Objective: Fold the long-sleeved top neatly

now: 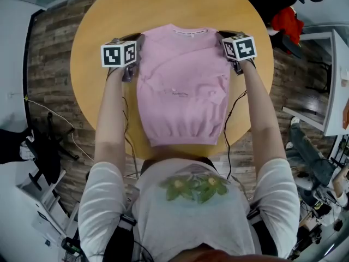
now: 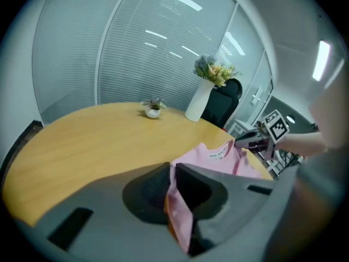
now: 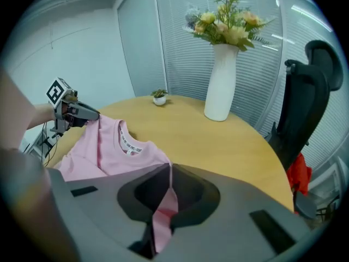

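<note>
Head view steeply down over the table (image 1: pixel 92 31); gripper views low across it, close behind their jaws, sharing the pink top (image 1: pixel 182 86)

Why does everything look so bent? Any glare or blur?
Head view: wide lens bows the table; light even, pink top sharp. Left gripper view: dark corners, light streaks on the glass wall. Right gripper view: same bending, vase crisp.
</note>
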`<state>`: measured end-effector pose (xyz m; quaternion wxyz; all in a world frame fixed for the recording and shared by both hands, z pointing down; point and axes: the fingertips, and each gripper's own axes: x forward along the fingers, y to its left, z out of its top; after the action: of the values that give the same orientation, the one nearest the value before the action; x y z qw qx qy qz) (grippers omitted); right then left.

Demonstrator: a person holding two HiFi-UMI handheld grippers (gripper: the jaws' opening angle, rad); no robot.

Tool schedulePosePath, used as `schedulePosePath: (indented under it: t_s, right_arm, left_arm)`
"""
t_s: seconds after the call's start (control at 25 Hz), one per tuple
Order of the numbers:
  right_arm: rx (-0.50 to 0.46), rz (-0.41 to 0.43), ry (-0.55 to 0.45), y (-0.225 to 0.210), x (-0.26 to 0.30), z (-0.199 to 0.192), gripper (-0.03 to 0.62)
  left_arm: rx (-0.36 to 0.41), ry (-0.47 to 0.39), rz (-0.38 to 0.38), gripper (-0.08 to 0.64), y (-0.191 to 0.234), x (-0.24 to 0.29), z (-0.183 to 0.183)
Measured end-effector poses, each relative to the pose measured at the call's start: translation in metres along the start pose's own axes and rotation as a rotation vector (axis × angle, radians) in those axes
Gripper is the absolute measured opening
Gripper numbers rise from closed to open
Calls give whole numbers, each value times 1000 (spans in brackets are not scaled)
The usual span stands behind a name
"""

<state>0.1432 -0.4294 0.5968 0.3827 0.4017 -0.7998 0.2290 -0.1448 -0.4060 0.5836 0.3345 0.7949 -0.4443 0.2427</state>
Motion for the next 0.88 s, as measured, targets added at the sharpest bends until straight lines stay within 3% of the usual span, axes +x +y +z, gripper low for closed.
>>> schedulePosePath:
  t_s: [0.2,0.4,0.64,0.88]
  right_arm:
    - [-33,-21,-89,8,-36,18,32]
    - [-85,-41,-176,44,-104,4,32]
    - [-63,-21,-210,116,-169,-73,33]
    - [-44,-42,-164,177,-193,-153,32]
  left_arm:
    - [93,-84,18,38,-19,-31,19]
    - [190,-152,25,38,-48,-84,4]
    - [251,-150,58,38,-81,-146,-71]
    - [182,-76,85,38,-100,-178,-160]
